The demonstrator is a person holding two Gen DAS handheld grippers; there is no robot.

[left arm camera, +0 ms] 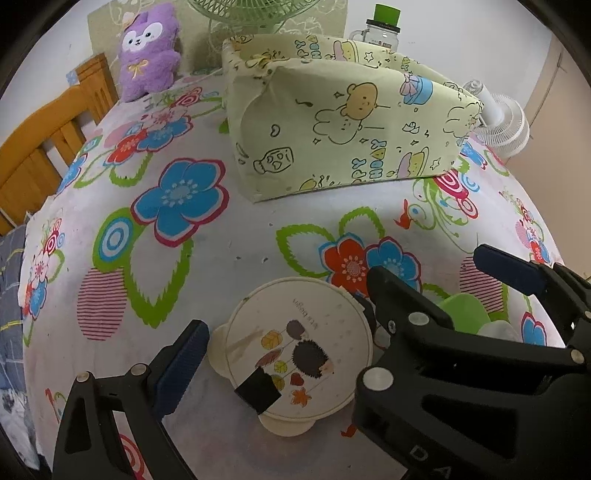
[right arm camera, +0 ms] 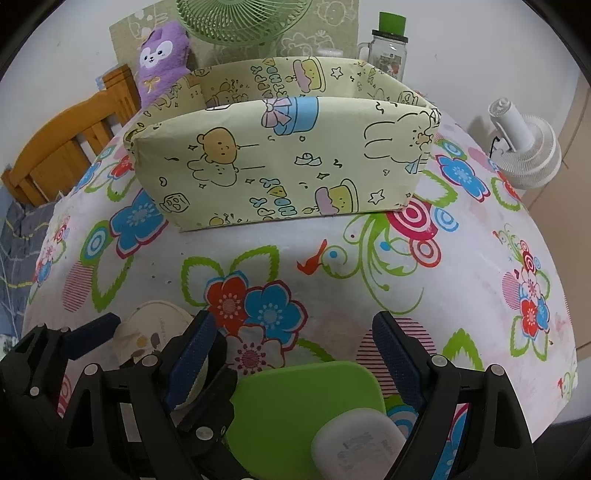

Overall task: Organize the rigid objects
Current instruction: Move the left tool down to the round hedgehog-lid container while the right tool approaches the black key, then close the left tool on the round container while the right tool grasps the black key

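A round cream container with a hedgehog lid (left arm camera: 299,343) lies on the floral tablecloth. My left gripper (left arm camera: 286,301) stands open around it, one blue pad close beside its left tab. A green square lid (right arm camera: 303,402) with a grey-white rounded piece (right arm camera: 358,446) in front of it lies between the fingers of my right gripper (right arm camera: 295,354), which is open; the pads do not press on it. The two grippers are side by side, their inner fingers overlapping. Behind stands an open yellow-green cartoon-print box (right arm camera: 277,166), also in the left wrist view as the box (left arm camera: 332,129).
At the table's back stand a purple plush toy (left arm camera: 147,55), a green fan (right arm camera: 243,22), a glass jar with a green cap (right arm camera: 389,51) and a small white fan (right arm camera: 524,151). A wooden chair (left arm camera: 44,140) is at the left edge.
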